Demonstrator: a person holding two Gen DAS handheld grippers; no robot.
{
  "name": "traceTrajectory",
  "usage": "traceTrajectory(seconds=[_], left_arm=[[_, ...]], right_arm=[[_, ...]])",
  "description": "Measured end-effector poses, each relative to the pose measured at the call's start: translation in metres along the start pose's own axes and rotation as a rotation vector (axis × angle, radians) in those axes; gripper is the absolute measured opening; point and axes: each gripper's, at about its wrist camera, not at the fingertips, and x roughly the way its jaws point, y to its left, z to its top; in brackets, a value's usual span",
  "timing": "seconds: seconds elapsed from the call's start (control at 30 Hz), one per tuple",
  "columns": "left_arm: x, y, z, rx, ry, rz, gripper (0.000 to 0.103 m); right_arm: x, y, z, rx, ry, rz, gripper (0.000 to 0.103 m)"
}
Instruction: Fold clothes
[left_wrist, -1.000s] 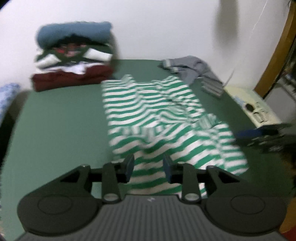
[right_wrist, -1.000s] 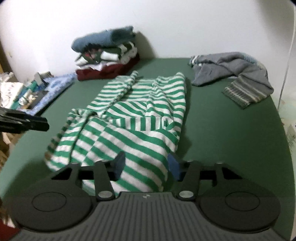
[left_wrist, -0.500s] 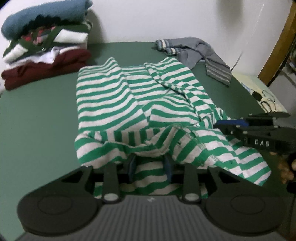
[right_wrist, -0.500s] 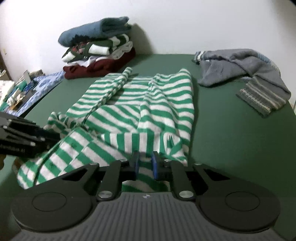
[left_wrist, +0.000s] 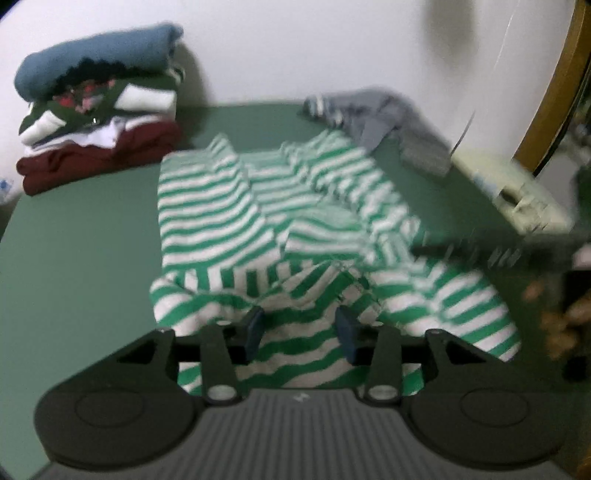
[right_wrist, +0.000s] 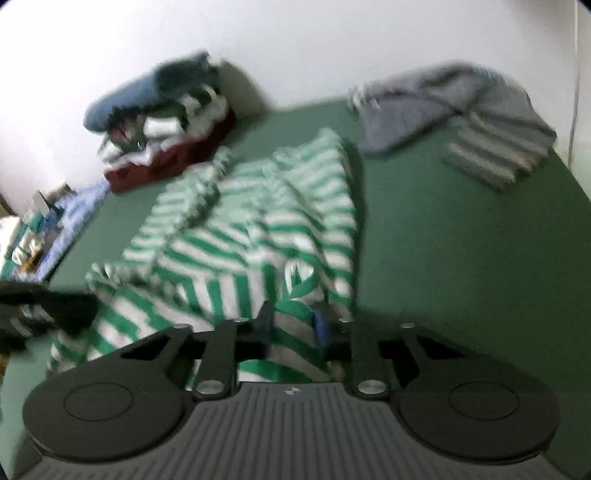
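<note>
A green-and-white striped shirt (left_wrist: 221, 206) lies on the green bed, its near part folded up over the middle in loose bunches. My left gripper (left_wrist: 299, 328) hangs low over the shirt's near left part. Its jaws are opening, with striped cloth lying between and under them but not pinched. My right gripper (right_wrist: 291, 325) is at the near right part of the same shirt (right_wrist: 258, 221). Its jaws are also opening, and a fold of cloth sits loosely between the blue pads. Each gripper shows as a dark blur in the other view.
A stack of folded clothes (left_wrist: 99, 122) stands against the wall at the far left. A crumpled grey garment (right_wrist: 461, 110) lies at the far right. A pale box (left_wrist: 517, 192) sits past the bed's right edge, and blue patterned clutter (right_wrist: 55, 221) past its left.
Half a second ago both grippers were shut on the shirt's near hem. Now both pairs of jaws stand apart and the hem rests folded onto the shirt.
</note>
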Motion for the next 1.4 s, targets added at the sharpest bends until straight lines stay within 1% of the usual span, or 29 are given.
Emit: traceTrajectory(seconds=[0.07, 0.13, 0.17, 0.2, 0.27, 0.33, 0.4, 0.43, 0.5, 0.57, 0.6, 0.63, 0.67, 0.7, 0.73, 0.8, 0.87, 0.93, 1.0, 1.1, 1.13, 1.17, 1.2, 1.27, 1.3, 1.37, 1.4], left_arm=[[0.007, 0.004, -0.002, -0.024, 0.001, 0.012, 0.051], [0.010, 0.008, -0.002, -0.036, 0.001, 0.012, 0.052], [0.010, 0.008, -0.002, -0.032, 0.001, 0.011, 0.052], [0.010, 0.008, -0.002, -0.027, 0.001, 0.011, 0.053], [0.009, 0.009, -0.002, -0.018, 0.001, 0.010, 0.056], [0.004, 0.013, -0.002, -0.034, -0.004, -0.002, 0.056], [-0.005, 0.019, -0.002, -0.060, -0.021, -0.015, 0.055], [-0.012, 0.022, -0.003, -0.071, -0.032, -0.020, 0.052], [-0.030, 0.029, -0.008, -0.074, -0.053, -0.032, 0.052], [-0.049, 0.036, -0.015, -0.070, -0.073, -0.045, 0.058], [-0.058, 0.041, -0.021, -0.066, -0.075, -0.046, 0.061], [-0.066, 0.046, -0.029, -0.062, -0.068, -0.041, 0.066], [-0.071, 0.052, -0.037, -0.059, -0.056, -0.036, 0.070], [-0.074, 0.056, -0.046, -0.057, -0.038, -0.031, 0.070], [-0.077, 0.059, -0.054, -0.046, -0.020, -0.026, 0.070], [-0.080, 0.060, -0.072, -0.005, 0.016, -0.017, 0.070], [-0.081, 0.056, -0.085, 0.041, 0.026, -0.010, 0.071], [-0.074, 0.052, -0.089, 0.060, 0.035, -0.013, 0.070], [-0.066, 0.048, -0.089, 0.059, 0.039, -0.022, 0.070], [-0.056, 0.045, -0.088, 0.040, 0.031, -0.035, 0.067], [-0.053, 0.044, -0.089, 0.035, 0.029, -0.039, 0.064], [-0.052, 0.043, -0.090, 0.034, 0.025, -0.043, 0.055], [-0.052, 0.041, -0.090, 0.036, 0.018, -0.046, 0.052], [-0.054, 0.037, -0.091, 0.035, 0.003, -0.068, 0.028], [-0.055, 0.035, -0.091, 0.043, -0.002, -0.069, 0.027], [-0.056, 0.029, -0.091, 0.074, -0.012, -0.050, 0.026], [-0.056, 0.027, -0.091, 0.081, -0.014, -0.045, 0.025]], right_arm=[[0.003, 0.014, 0.005, -0.082, -0.033, -0.041, 0.019], [0.016, 0.018, 0.004, -0.153, -0.018, -0.107, 0.018], [0.024, 0.016, 0.002, -0.175, -0.004, -0.130, 0.018], [0.028, 0.012, -0.001, -0.183, -0.008, -0.133, 0.019], [0.022, 0.007, 0.001, -0.160, -0.010, -0.110, 0.020], [0.008, -0.002, 0.004, -0.090, -0.015, -0.078, 0.030], [-0.016, -0.015, 0.005, 0.000, -0.048, -0.046, 0.040], [-0.032, -0.020, 0.004, 0.042, -0.060, -0.023, 0.041], [-0.062, -0.027, -0.005, 0.095, -0.058, 0.021, 0.044], [-0.085, -0.029, -0.018, 0.117, -0.030, 0.058, 0.048], [-0.096, -0.030, -0.025, 0.123, -0.013, 0.075, 0.049], [-0.104, -0.029, -0.033, 0.120, 0.005, 0.089, 0.050], [-0.109, -0.026, -0.041, 0.104, 0.027, 0.097, 0.053], [-0.112, -0.021, -0.049, 0.076, 0.044, 0.092, 0.057], [-0.114, -0.016, -0.058, 0.045, 0.056, 0.081, 0.058], [-0.111, -0.005, -0.072, -0.009, 0.076, 0.059, 0.058], [-0.104, 0.007, -0.084, -0.097, 0.087, 0.051, 0.058], [-0.096, 0.019, -0.095, -0.190, 0.101, 0.042, 0.058], [-0.087, 0.025, -0.100, -0.242, 0.096, 0.021, 0.058], [-0.080, 0.023, -0.098, -0.245, 0.065, 0.007, 0.058], [-0.079, 0.022, -0.097, -0.242, 0.049, 0.008, 0.058], [-0.077, 0.021, -0.096, -0.242, 0.038, 0.011, 0.056], [-0.075, 0.021, -0.095, -0.248, 0.032, 0.019, 0.049], [-0.073, 0.023, -0.095, -0.270, 0.019, 0.035, 0.041], [-0.073, 0.025, -0.095, -0.282, 0.009, 0.037, 0.037], [-0.074, 0.025, -0.094, -0.298, -0.001, 0.047, 0.033], [-0.075, 0.024, -0.092, -0.306, 0.000, 0.053, 0.028]])
